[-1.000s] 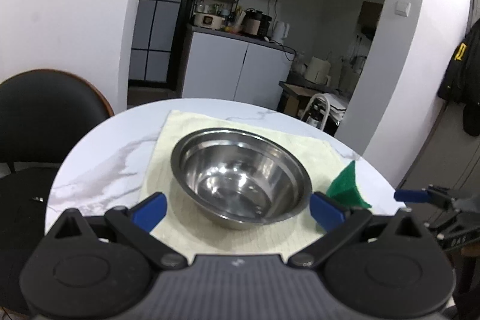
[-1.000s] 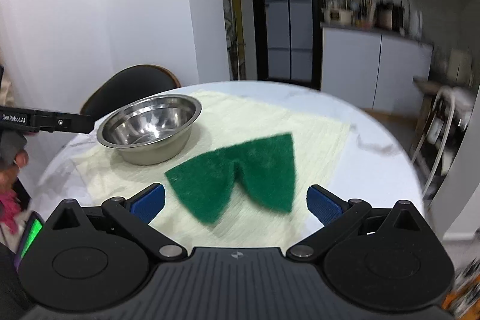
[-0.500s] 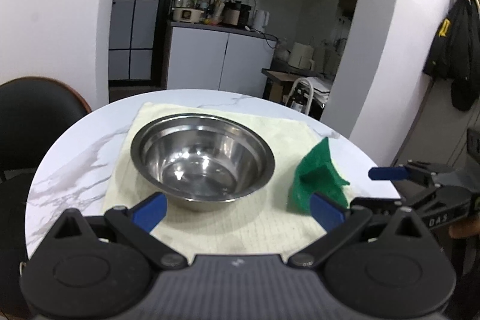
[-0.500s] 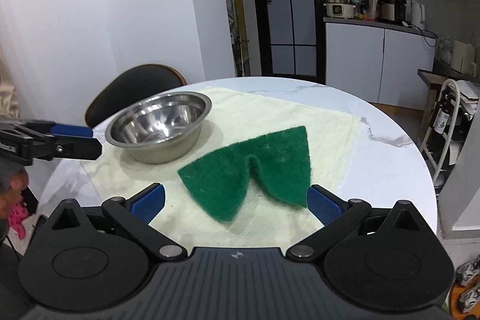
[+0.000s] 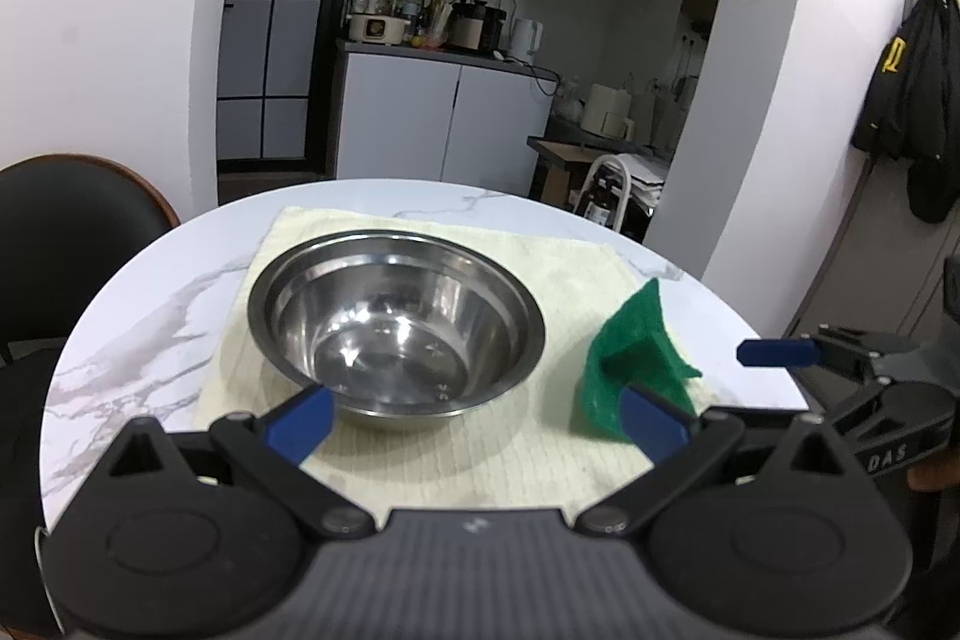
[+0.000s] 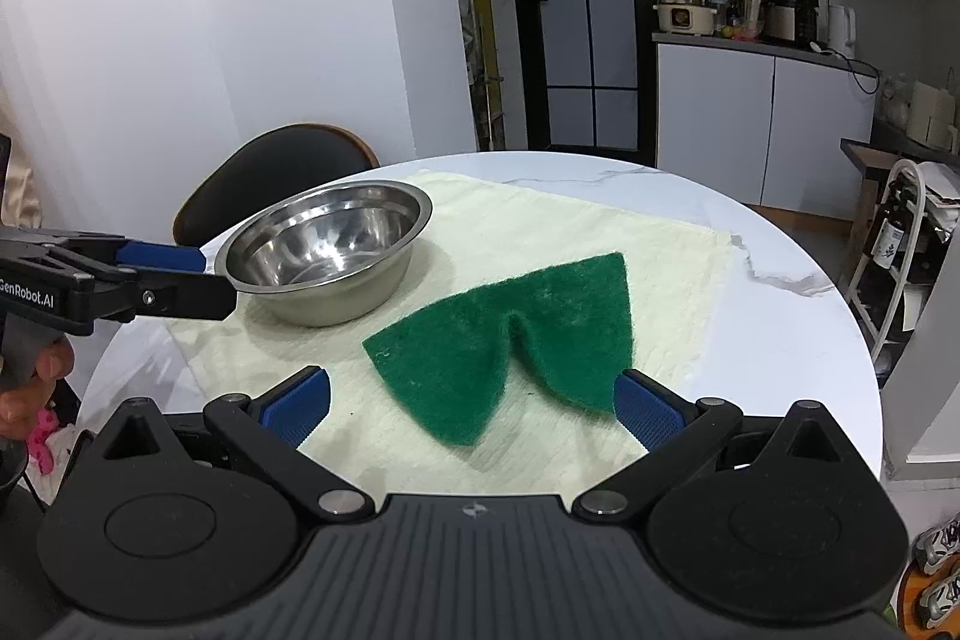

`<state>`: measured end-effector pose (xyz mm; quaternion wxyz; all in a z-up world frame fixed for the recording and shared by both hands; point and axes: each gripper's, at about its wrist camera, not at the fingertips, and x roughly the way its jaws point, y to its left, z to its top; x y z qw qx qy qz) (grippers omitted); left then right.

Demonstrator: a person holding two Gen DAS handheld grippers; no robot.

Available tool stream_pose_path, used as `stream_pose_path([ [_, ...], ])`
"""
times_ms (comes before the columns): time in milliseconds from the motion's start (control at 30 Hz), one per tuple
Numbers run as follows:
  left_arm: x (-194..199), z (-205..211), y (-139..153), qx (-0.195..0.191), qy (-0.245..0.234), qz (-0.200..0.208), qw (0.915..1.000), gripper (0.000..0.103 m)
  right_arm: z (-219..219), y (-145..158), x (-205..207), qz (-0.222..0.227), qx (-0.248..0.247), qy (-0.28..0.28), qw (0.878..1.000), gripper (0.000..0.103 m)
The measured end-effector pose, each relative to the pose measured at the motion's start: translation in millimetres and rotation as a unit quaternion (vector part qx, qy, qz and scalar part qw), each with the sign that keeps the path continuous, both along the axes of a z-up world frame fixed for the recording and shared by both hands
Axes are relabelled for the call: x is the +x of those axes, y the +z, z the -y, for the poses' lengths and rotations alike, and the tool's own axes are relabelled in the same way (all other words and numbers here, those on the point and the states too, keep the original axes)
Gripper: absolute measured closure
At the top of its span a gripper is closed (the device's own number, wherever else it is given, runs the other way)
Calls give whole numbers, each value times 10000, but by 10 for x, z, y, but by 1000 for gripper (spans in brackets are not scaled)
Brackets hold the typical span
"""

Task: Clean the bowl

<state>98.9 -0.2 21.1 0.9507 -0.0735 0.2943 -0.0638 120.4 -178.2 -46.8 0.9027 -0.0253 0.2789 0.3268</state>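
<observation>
- Bowl (image 5: 396, 328) of bare steel sits upright on a pale cloth (image 5: 540, 256) spread over the round marble desk (image 5: 138, 316); it holds nothing visible, only reflections in its bottom.
- Seen from the right wrist, the bowl (image 6: 327, 259) is on the part of the cloth (image 6: 660, 250) toward the desk's left edge, near a black chair (image 6: 270, 178) that stands just beyond that edge.
- A green scouring pad (image 6: 510, 334) lies on the same cloth beside the bowl, apart from it, buckled up along a fold through its middle.
- From the left wrist, the scouring pad (image 5: 636, 358) is toward the desk's right edge, with one corner standing up.
- The left tool (image 5: 474, 415) is spread wide and holds nothing; its blue fingertips (image 5: 300, 418) flank the near side of the bowl, one in front of the bowl's near wall, the other in front of the pad.
- In the right wrist view the left tool (image 6: 168, 274) reaches in from the left, its tips at the bowl's rim; whether they touch it I cannot tell.
- The right tool (image 6: 471, 406) is likewise spread wide and empty, its fingertips (image 6: 648, 409) either side of the pad's near edge.
- The left wrist view shows the right tool (image 5: 780, 382) at the desk's right edge, near the pad.
</observation>
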Motion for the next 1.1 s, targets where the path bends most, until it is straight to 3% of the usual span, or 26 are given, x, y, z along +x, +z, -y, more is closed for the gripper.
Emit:
stream_pose_path([
  [467, 25, -94, -71, -1, 70, -189, 9998, 0, 51, -40, 19, -32, -57, -4, 10000, 0],
  [1100, 8, -41, -62, 142, 10, -92, 9999, 0, 69, -50, -6, -12, -135, 101, 9999, 0],
])
